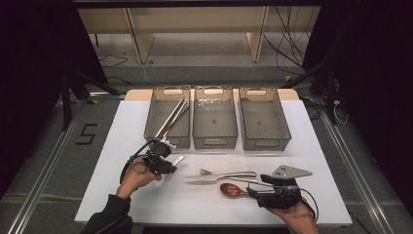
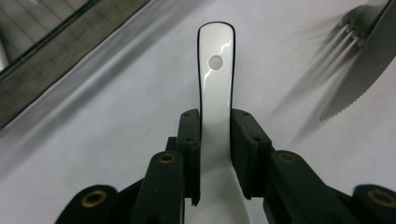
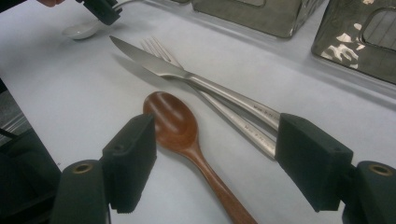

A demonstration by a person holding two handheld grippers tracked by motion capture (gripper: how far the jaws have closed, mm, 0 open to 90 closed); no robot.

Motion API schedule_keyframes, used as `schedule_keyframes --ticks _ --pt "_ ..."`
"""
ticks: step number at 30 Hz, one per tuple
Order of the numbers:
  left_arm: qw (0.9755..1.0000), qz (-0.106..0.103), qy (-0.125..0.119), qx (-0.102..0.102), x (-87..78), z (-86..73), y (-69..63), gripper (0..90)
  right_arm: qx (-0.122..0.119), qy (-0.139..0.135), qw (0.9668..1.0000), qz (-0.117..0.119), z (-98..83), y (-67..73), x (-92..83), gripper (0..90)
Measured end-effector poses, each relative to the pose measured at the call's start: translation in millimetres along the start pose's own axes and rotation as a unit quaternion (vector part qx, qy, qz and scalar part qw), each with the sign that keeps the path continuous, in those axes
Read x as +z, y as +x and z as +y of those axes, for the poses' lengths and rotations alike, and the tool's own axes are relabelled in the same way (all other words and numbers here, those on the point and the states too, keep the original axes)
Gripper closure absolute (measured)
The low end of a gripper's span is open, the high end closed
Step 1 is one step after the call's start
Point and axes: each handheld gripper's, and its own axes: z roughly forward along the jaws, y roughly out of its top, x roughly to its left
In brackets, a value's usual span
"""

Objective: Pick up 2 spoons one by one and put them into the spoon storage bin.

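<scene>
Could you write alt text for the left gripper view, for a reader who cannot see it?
The left gripper has its two black jaws closed on the handle of a white spoon, which has a small round hole near its end. It lies on a white table, with a fork and a serrated knife at upper right.

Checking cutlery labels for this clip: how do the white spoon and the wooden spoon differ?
The white spoon is glossy white with a hole in its flat handle; the wooden spoon is reddish-brown with a slim handle. The white spoon is clamped in the left gripper; the wooden spoon lies free between the open right gripper's fingers. Both are on the table.
</scene>
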Motion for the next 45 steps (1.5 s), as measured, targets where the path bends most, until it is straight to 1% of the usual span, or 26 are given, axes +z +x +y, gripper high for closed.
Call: schedule_keyframes --ticks 1,2,5,6,10,12,13,14,17,18,20,21,23,27,30,31,32,33,38,41,42,45 --pt "1.0 0.001 -0.009 -0.004 -1.6 -0.7 0.4 73.7 0.0 -0.001 1.0 0.0 0.0 0.0 -0.1 30.0" --pt "1.0 0.0 -0.008 -0.001 -3.2 -0.9 1.3 73.8 0.0 0.0 1.0 0.0 0.1 -0.1 -0.3 30.0" --pt "0.9996 0.001 -0.028 -0.007 -8.2 -1.4 1.2 73.8 0.001 -0.001 1.0 0.0 0.1 -0.3 -0.3 30.0" --pt "0.9996 0.001 -0.029 -0.002 -10.2 -1.3 1.8 73.9 0.0 -0.001 1.0 0.0 0.1 -0.2 -0.2 30.0" --pt "0.9985 0.006 -0.055 -0.005 -15.8 -1.5 2.3 73.9 0.001 0.0 1.0 0.0 0.2 0.2 -0.2 30.0" --pt "0.9982 0.004 -0.059 -0.005 -18.4 -1.4 3.1 73.9 0.001 0.0 1.0 0.0 0.1 0.2 -0.2 30.0" --pt "0.9978 0.006 -0.065 -0.007 -19.4 -1.8 2.8 73.9 0.001 -0.001 1.0 0.0 0.1 0.2 -0.1 30.0" --pt "0.9977 0.007 -0.067 -0.005 -21.0 -1.7 3.1 73.9 0.001 -0.001 1.0 0.0 0.0 0.1 0.0 30.0" --pt "0.9969 0.011 -0.078 -0.008 -25.0 -0.8 3.1 73.9 0.002 -0.001 1.0 0.0 0.1 -0.1 0.0 30.0" --pt "0.9968 0.01 -0.079 -0.007 -26.1 -0.4 3.0 74.0 0.002 -0.001 1.0 0.0 0.1 -0.1 0.0 30.0" --pt "0.996 0.01 -0.088 -0.009 -29.9 0.9 2.6 74.0 0.002 -0.001 1.0 0.0 0.1 -0.2 0.0 30.0" --pt "0.996 0.008 -0.088 -0.01 -31.4 1.7 2.8 73.9 0.003 -0.001 1.0 0.0 0.1 -0.2 0.0 30.0" --pt "0.995 0.005 -0.099 -0.012 -35.0 3.7 2.6 73.9 0.004 -0.002 1.0 0.0 0.1 -0.3 -0.1 30.0" --pt "0.9937 0.001 -0.111 -0.016 -40.6 10.0 2.3 73.9 0.003 -0.002 1.0 0.0 0.2 0.0 0.4 30.0" --pt "0.9928 -0.007 -0.119 -0.017 -43.2 14.9 1.6 73.9 0.002 -0.001 1.0 0.0 0.1 0.2 0.3 30.0" --pt "0.9923 -0.006 -0.123 -0.017 -43.7 15.9 1.1 73.9 0.003 -0.002 1.0 0.001 0.1 0.0 0.3 30.0" --pt "0.992 -0.008 -0.125 -0.016 -44.7 17.5 0.5 73.9 0.003 -0.002 1.0 0.001 0.1 -0.1 0.3 30.0" --pt "0.9921 -0.007 -0.125 -0.01 -45.9 19.3 0.6 73.9 0.004 -0.002 1.0 0.0 0.1 -0.2 0.3 30.0" --pt "0.9892 -0.018 -0.145 -0.017 -51.5 30.2 1.2 73.9 0.003 -0.002 1.0 0.001 0.2 -0.1 0.0 30.0" --pt "0.9875 -0.019 -0.156 -0.014 -55.1 38.1 -0.8 74.0 0.005 -0.002 1.0 0.001 0.2 -0.4 -0.1 30.0" --pt "0.9874 -0.02 -0.157 -0.014 -56.0 40.4 -1.5 73.9 0.004 -0.002 1.0 0.001 0.2 -0.6 -0.1 30.0" --pt "0.9857 -0.028 -0.166 -0.013 -57.0 50.3 -1.9 74.0 0.003 -0.003 1.0 0.001 0.4 -0.5 0.2 30.0"
